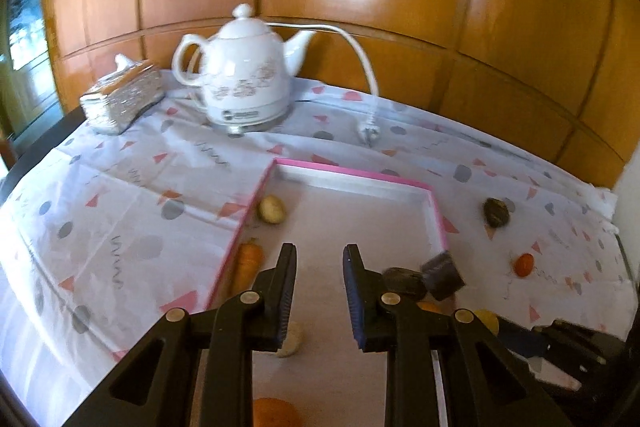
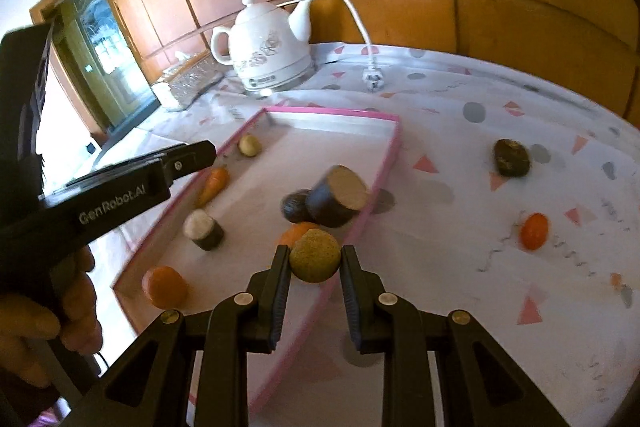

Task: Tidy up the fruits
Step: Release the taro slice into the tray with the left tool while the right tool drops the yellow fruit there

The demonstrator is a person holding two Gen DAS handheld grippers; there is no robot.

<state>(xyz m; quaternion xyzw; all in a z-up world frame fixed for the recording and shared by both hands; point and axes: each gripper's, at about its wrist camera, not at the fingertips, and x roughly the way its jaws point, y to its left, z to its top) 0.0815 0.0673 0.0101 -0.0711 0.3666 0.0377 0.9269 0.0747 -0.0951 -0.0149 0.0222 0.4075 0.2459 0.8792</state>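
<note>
- Right gripper [image 2: 315,261]: fingers clamped on a round yellow-green fruit [image 2: 315,255], held above the near right edge of the pink-rimmed tray [image 2: 332,111].
- Left gripper [image 1: 320,259]: nothing between its fingers; jaws drawn in to their narrow setting, with a gap visible between the pads. It hangs over the tray's middle. In the right wrist view it enters from the left, with a hand [image 2: 52,311] wrapped round its handle.
- Tray lies on a white cloth with pink triangles and grey dots [image 1: 120,195]. Floor of tray pale, mostly bare at the far end.
- In the tray, right wrist view: small pale potato-like piece [image 2: 249,145] near the far left corner; carrot [image 2: 213,185] along the left rim; dark cylinder with a white cut face [image 2: 203,229] nearer; orange fruit [image 2: 165,286] at the near left corner.
- Also in the tray, by the right rim: dark cut chunk with a pale face [image 2: 338,195], touching a dark round fruit [image 2: 295,205]; an orange piece [image 2: 298,231] just behind the held fruit, partly hidden.
- Outside the tray, on the cloth to the right: dark lumpy fruit [image 2: 511,157] and small orange fruit [image 2: 534,231], well apart from each other.
- Far end of table: white kettle with floral print [image 1: 244,75], its cord and plug [image 1: 370,133] lying loose, silver tissue box [image 1: 122,97] to its left. Wood panelling behind.
</note>
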